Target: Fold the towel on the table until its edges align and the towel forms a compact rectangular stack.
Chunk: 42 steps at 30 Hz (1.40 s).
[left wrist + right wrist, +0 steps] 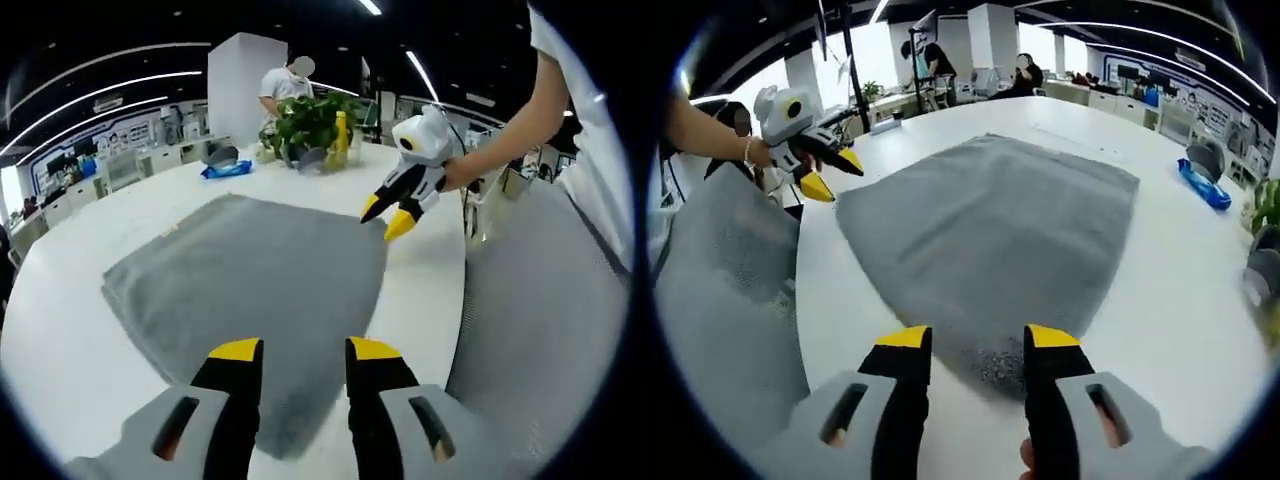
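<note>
Grey towel (pixel 250 270) flat on white table (pixel 80 350), beneath both parted, empty claws

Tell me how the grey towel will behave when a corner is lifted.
The towel will likely droop and drag, since it lies limp and flat on the table. Its thick pile suggests an easy grip, and it looks light.

Towel (pixel 250 270) lies on the table (pixel 430 290), plant (pixel 312 125) behind.
</note>
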Motion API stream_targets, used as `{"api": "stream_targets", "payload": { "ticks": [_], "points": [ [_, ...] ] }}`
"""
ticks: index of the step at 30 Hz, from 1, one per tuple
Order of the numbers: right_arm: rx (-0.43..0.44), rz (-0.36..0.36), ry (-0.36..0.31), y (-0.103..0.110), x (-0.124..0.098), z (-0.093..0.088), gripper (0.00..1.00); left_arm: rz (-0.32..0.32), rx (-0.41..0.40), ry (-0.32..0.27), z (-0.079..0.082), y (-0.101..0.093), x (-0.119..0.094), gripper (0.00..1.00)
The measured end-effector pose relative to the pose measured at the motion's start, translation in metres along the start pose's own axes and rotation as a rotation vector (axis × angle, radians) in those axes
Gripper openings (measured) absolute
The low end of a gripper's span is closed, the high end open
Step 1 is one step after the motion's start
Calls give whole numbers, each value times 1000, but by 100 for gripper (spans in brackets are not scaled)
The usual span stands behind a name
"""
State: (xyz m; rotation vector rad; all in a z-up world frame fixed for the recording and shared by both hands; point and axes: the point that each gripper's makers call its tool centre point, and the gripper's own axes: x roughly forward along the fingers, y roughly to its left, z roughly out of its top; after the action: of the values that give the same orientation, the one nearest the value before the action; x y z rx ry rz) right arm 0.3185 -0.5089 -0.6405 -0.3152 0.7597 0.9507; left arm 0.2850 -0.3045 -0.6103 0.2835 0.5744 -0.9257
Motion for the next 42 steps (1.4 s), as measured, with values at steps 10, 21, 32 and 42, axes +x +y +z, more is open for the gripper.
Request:
{"api": "stream_targets", "payload": {
  "ticks": [10, 21, 32, 42],
  "points": [
    [-113, -61, 77, -7, -2, -26, 32, -38, 91, 159, -52, -7, 6, 32],
    [-106, -188, 68, -25, -7, -25, 6, 30, 178, 164, -51, 7, 2, 11],
    [-63, -169, 35, -12, -24, -9, 1, 72, 175, 244, -32, 11, -24, 3],
    [-4, -170, -60, -3, -57, 23, 0, 138, 123, 217, 2, 7, -53, 3]
  ]
}}
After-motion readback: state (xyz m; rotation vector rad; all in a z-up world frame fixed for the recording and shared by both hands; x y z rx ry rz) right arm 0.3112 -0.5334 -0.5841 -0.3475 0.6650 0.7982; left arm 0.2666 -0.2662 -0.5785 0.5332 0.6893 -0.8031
